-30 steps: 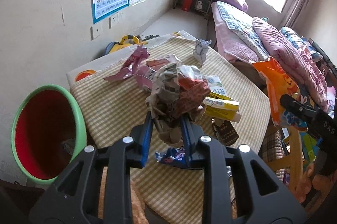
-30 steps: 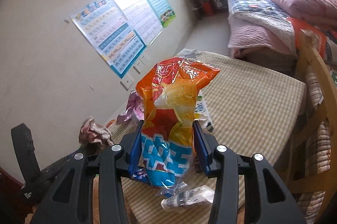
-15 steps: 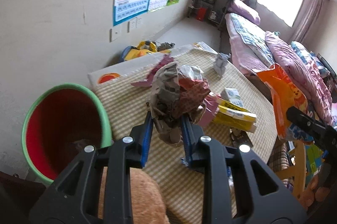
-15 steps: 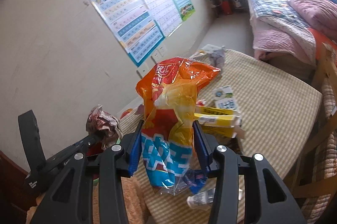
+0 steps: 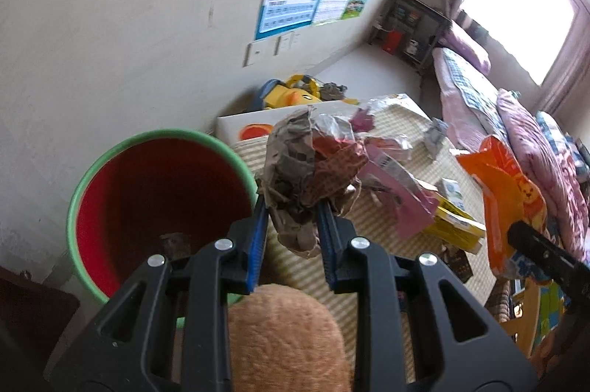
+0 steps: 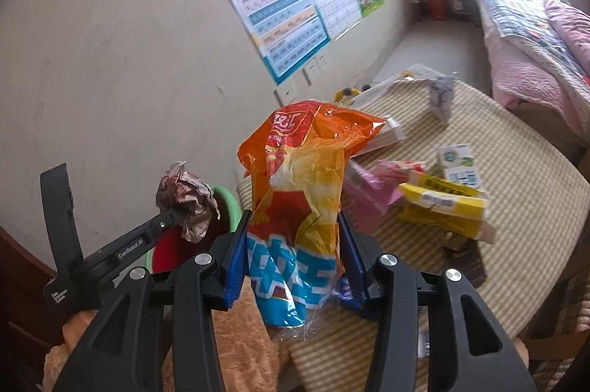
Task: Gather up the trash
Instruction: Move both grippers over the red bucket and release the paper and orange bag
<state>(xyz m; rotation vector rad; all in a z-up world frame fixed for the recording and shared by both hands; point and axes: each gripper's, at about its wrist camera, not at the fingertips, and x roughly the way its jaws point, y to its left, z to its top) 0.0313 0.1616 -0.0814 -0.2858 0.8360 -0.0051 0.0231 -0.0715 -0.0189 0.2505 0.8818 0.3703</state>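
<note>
While both loads remain undelivered, the left gripper has its jaws clenched on a crumpled paper wad beside the red bin; the right gripper grasps an orange snack bag. Cartons and wrappers remain mid-surface. Since the earlier frame, both have shifted toward the bin-side edge.

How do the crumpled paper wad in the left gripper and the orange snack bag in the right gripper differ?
Look: the crumpled paper wad is dull brown-grey newsprint; the orange snack bag is glossy orange, yellow and blue plastic.
Shape: the wad is balled up tight; the bag stands tall and flattish, only creased.
Position: the wad sits beside the red bin; the bag is over the table edge.
Shared: each is clamped in its gripper, left gripper, right gripper.
</note>
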